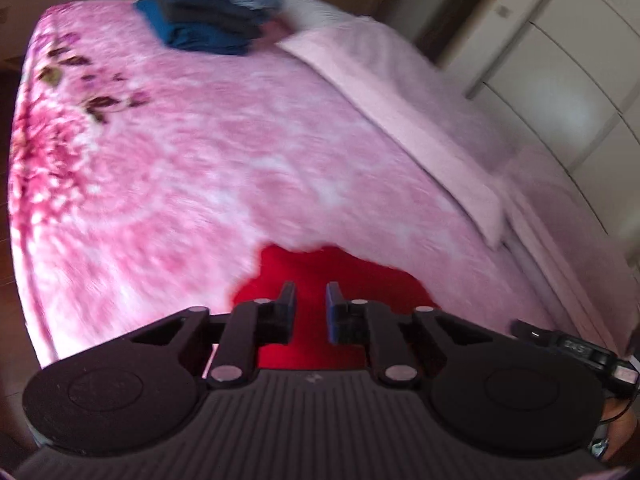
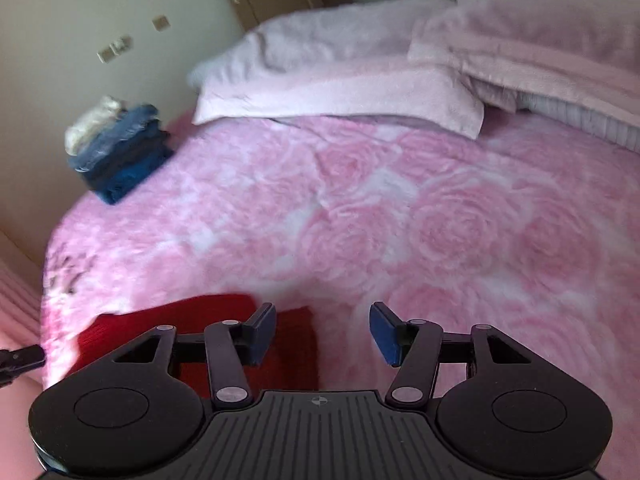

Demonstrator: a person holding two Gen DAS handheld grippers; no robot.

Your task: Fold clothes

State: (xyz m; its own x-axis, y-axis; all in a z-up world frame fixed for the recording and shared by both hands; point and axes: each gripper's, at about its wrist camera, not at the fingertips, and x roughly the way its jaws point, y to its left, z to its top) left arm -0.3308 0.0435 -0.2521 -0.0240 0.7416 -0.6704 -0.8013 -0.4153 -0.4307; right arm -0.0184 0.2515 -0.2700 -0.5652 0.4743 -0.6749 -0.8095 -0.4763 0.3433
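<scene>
Red garment [image 1: 332, 280] lies at the near edge of the bed [image 1: 224, 168], on the pink floral blanket [image 2: 400, 208]. In the right wrist view it looks flat with straight edges, maybe already folded over, but motion blur and the gripper bodies hide most of it, so can't confirm.

Left hand-held gripper [image 1: 311, 300]: jaws narrowly apart, directly over the red cloth. Can't tell whether any fabric is pinched between them.

Right hand-held gripper [image 2: 323, 330]: jaws wide apart, holding nothing, just right of the garment over bare blanket.

Stack of folded clothes [image 2: 116, 152], blues with a pale piece on top, sits at the far left corner near the pillows [image 2: 340, 84]. So several items lie folded and stacked; the red one is apart from the stack. No other loose clothes in view.
</scene>
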